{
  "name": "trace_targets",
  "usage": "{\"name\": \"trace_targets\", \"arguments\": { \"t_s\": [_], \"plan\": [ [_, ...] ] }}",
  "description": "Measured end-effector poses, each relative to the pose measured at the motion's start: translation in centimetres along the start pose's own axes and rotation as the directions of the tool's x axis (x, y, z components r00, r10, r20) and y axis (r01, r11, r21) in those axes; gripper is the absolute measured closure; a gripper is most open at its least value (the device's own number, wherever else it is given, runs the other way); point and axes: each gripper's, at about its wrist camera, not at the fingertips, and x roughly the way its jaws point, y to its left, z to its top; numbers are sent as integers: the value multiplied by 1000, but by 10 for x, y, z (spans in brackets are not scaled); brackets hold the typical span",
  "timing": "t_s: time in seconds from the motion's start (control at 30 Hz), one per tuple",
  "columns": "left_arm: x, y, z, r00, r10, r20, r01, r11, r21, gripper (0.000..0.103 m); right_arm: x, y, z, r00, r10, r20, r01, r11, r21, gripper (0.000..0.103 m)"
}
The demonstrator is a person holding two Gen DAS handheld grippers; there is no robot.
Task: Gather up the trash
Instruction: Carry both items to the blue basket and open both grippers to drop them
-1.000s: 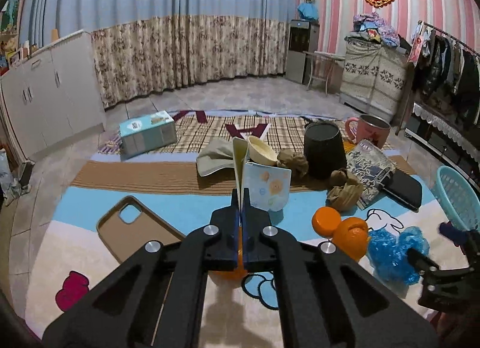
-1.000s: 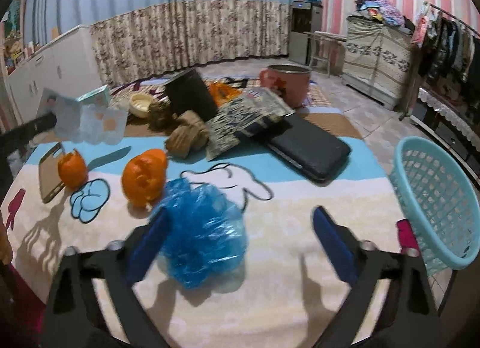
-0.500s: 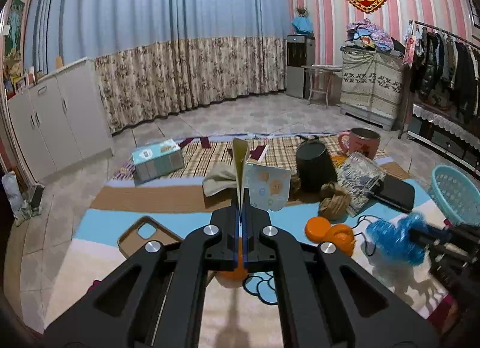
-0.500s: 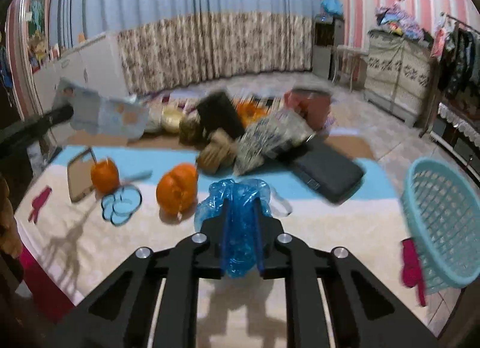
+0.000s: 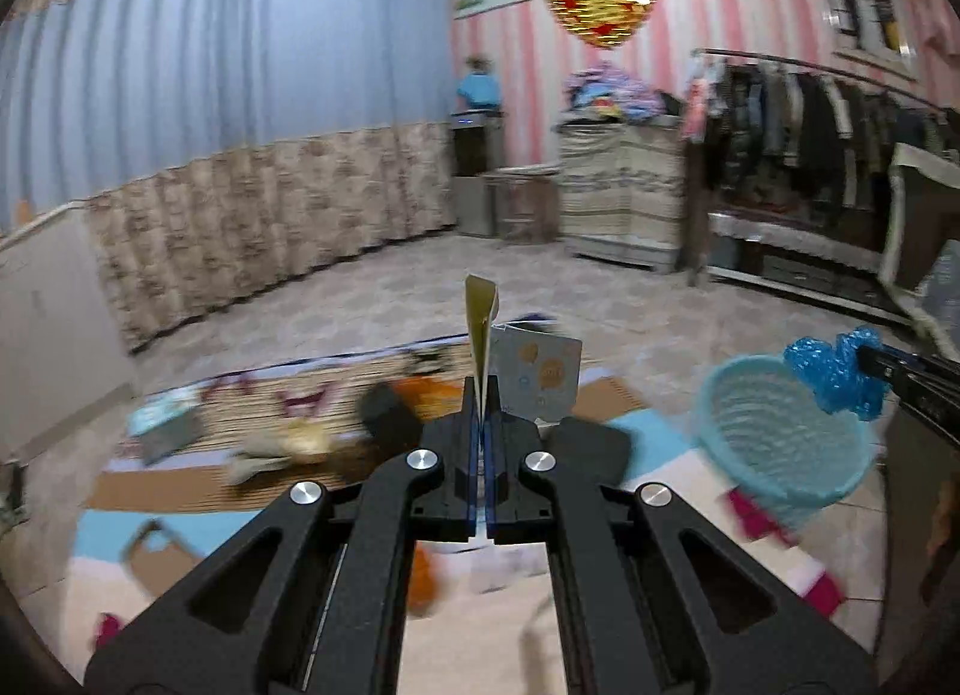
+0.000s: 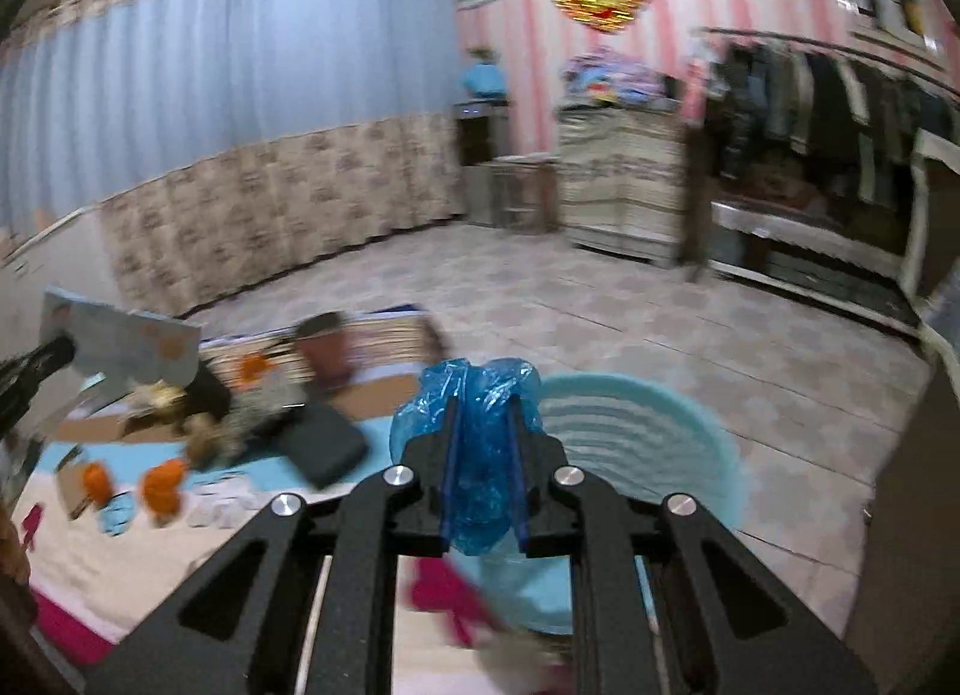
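Left wrist view. The left tool (image 5: 482, 395) is clenched on a thin folded paper packet, cream inside with a pale blue printed face (image 5: 528, 359). The packet stands upright out of the closed tips, its printed flap hanging to the right of them. Landmark for this view: the round light blue plastic mesh basket (image 5: 774, 437), standing on the floor to the right of the left tool. The packet is well to the left of the basket and not over it. At the basket's upper right rim the crumpled blue plastic bag (image 5: 837, 374) sits at the tip of the right tool (image 5: 864, 362), which enters from the right edge. Left of the basket lies the cartoon-print floor mat (image 5: 180, 521) with blurred clutter on it.

Right wrist view. The right tool (image 6: 483, 425) has just been closing and now grasps the crumpled blue plastic bag (image 6: 474, 431); the bag fills the narrow gap between the blue pads and bulges above and below them. The light blue mesh basket (image 6: 648, 425) lies directly behind and to the right of the bag, the bag overlapping its left rim. Far left of the basket, the left tool's tip (image 6: 42, 359) shows with the pale blue packet (image 6: 132, 341). Two orange fruit peels (image 6: 129, 482) lie on the mat, left of the basket; detail there is blurred.
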Motion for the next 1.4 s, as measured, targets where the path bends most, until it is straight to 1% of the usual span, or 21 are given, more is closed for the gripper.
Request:
{"name": "trace_targets", "arguments": {
  "t_s": [0.03, 0.1, 0.13, 0.23, 0.33, 0.4, 0.63, 0.77, 0.83, 0.87, 0.9, 0.93, 0.97, 1.0, 1.07, 1.1, 1.13, 1.2, 1.27, 1.33, 1.4],
  "plan": [
    [7, -20, 2, 999, -39, -3, 39, 999, 10, 103, 1, -16, 1, 1000, -27, -6, 27, 999, 18, 89],
    [19, -50, 2, 996, -89, -12, 89, 996, 30, 103, 3, -40, 0, 998, -58, -23, 59, 997, 42, 89],
    [27, -71, 2, 992, -123, -20, 124, 991, 48, 103, 4, -51, -1, 997, -70, -33, 72, 996, 51, 89],
    [46, -120, 1, 980, -196, -42, 199, 976, 84, 103, 11, -73, -5, 994, -95, -57, 99, 993, 61, 89],
    [69, -157, -3, 967, -241, -80, 249, 962, 108, 103, 17, -83, -10, 991, -106, -76, 111, 991, 74, 89],
    [85, -177, -7, 959, -258, -113, 271, 955, 121, 103, 24, -90, -13, 990, -108, -90, 115, 990, 84, 89],
    [140, -214, -13, 937, -290, -193, 318, 939, 131, 103, 42, -100, -9, 988, -105, -112, 117, 987, 110, 89],
    [153, -219, -12, 933, -291, -213, 323, 937, 134, 102, 52, -99, -9, 987, -104, -121, 116, 988, 100, 89],
    [155, -218, -12, 934, -284, -215, 317, 939, 136, 98, 54, -96, -11, 987, -103, -124, 115, 989, 97, 89],
    [154, -217, -12, 935, -282, -216, 314, 939, 136, 90, 55, -97, -11, 987, -101, -124, 114, 989, 98, 89],
    [152, -214, -11, 937, -276, -215, 308, 942, 136, 76, 57, -96, -12, 987, -98, -125, 111, 989, 100, 89],
    [150, -210, -10, 943, -262, -205, 292, 947, 133, 67, 60, -96, -13, 987, -96, -127, 109, 989, 102, 89],
    [146, -205, -8, 947, -255, -195, 282, 951, 127, 53, 60, -96, -15, 987, -94, -128, 107, 989, 101, 89],
    [144, -201, -7, 950, -251, -186, 275, 954, 120, 47, 62, -95, -16, 987, -92, -129, 105, 989, 100, 89],
    [139, -192, -3, 958, -233, -170, 253, 961, 112, 44, 64, -93, -16, 987, -90, -131, 103, 990, 99, 89],
    [137, -187, -1, 962, -220, -162, 239, 965, 106, 39, 65, -91, -16, 987, -90, -130, 103, 990, 98, 89],
    [134, -180, 2, 968, -205, -143, 220, 971, 95, 35, 65, -90, -16, 988, -89, -129, 102, 990, 98, 89],
    [128, -173, 6, 977, -179, -116, 189, 978, 85, 22, 67, -90, -15, 988, -88, -128, 102, 990, 102, 89],
    [121, -162, 8, 986, -141, -91, 148, 986, 78, 18, 66, -91, -15, 988, -88, -130, 101, 990, 103, 89],
    [117, -155, 8, 988, -128, -84, 134, 988, 71, 17, 67, -90, -15, 988, -87, -130, 100, 990, 103, 89],
    [115, -148, 8, 990, -115, -80, 121, 990, 68, 13, 71, -85, -14, 988, -85, -130, 98, 990, 101, 89]
  ]
}}
